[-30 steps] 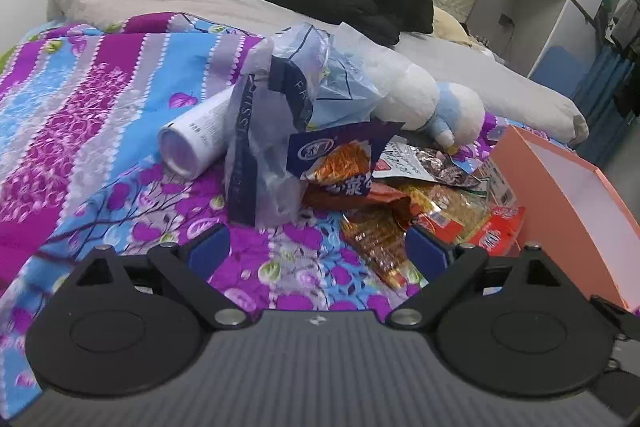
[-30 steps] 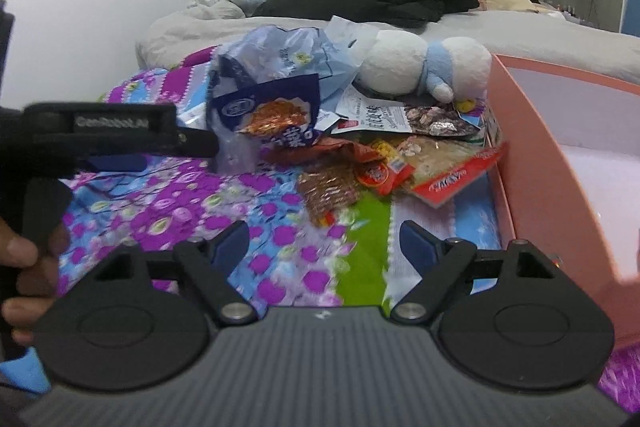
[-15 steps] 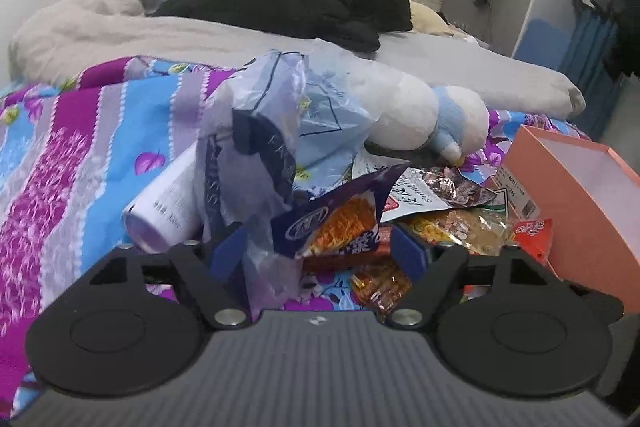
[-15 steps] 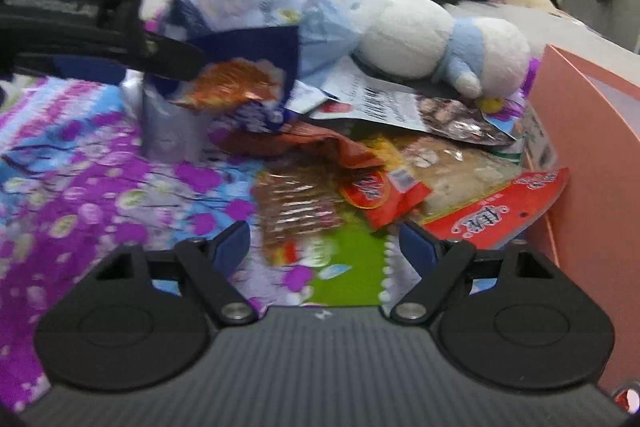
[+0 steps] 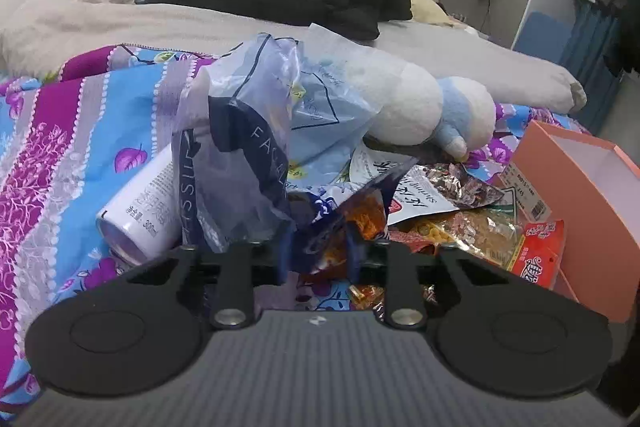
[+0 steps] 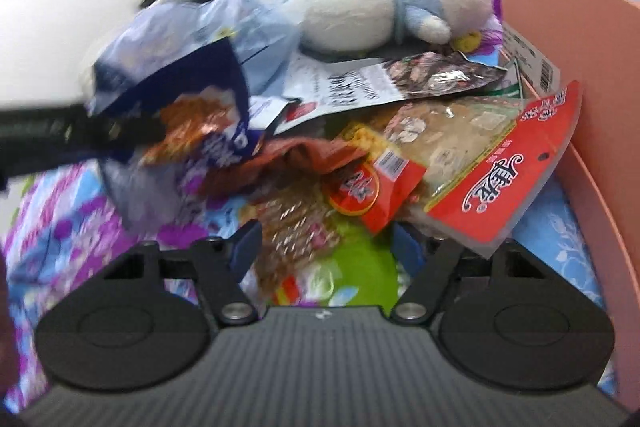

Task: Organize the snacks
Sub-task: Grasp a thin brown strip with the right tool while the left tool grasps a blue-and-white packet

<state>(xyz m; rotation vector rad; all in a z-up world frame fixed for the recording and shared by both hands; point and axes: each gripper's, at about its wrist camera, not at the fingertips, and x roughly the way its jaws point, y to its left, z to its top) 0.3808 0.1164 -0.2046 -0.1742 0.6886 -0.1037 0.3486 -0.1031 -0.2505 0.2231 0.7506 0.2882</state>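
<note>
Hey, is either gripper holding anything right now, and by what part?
The left gripper, jaws just closing, pinches the blue snack packet at its lower edge. The right gripper, also closing, holds nothing.

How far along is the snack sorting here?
Barely begun. The open pink cardboard box shows nothing inside in the part visible. The left gripper has just closed onto the dark blue snack packet. The right gripper, jaws narrowing, straddles a clear candy bag. The pile remains.
</note>
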